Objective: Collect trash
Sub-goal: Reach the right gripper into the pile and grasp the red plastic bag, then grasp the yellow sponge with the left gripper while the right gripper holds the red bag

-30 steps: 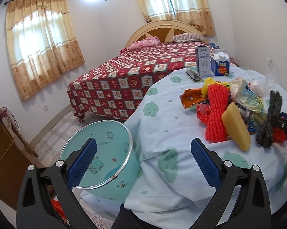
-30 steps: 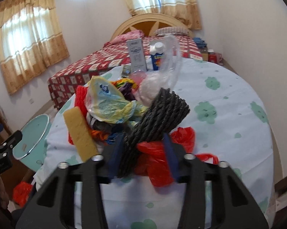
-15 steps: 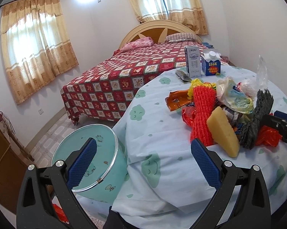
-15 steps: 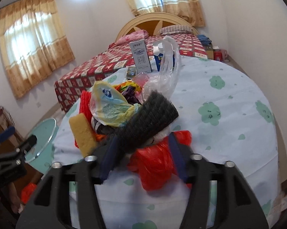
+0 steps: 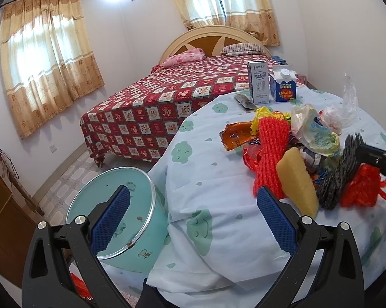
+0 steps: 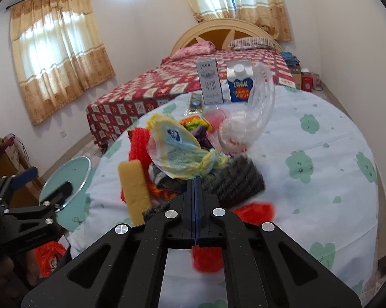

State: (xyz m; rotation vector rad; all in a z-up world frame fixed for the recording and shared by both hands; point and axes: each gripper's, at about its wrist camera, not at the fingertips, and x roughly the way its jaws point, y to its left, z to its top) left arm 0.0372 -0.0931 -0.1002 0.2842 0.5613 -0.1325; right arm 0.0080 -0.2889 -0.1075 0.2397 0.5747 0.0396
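Near edge of the counter [image 5: 205, 154], trash pile and bin. The left gripper [image 5: 191, 192] hangs over the near left edge with its fingers [image 5: 110, 218] spread wide and nothing between them. It sits roughly over the gap between cloth and bin, probably waiting its turn. Below it on the floor, close against the counter's left edge and tipped towards it, stands the teal bin [image 5: 139, 254], placed where trash can be dropped straight off the side.

The right gripper [image 6: 195, 179] points into the near end of the pile. Its fingers have just been closing and now meet flat, with nothing visible between them. The dark net roll [image 6: 234, 179] lies just beyond the tips to the right, so the pinch seems to have missed it.

The trash sits near the counter's near right edge:
- a yellow sponge [image 5: 298, 179] leaning on a red net [image 5: 270, 151]
- a red plastic bag [image 5: 359, 187] under the right gripper
- a pale yellow bag [image 5: 313, 133] on top
- an orange wrapper [image 5: 234, 136] on the left side
- a clear bag [image 5: 341, 110] standing up behind

These pieces overlap and are likely to drag one another when pulled.

At the far edge stand a grey carton [image 5: 258, 82] and a blue carton [image 5: 282, 87], upright and side by side. The bed [image 5: 154, 107] lies beyond.
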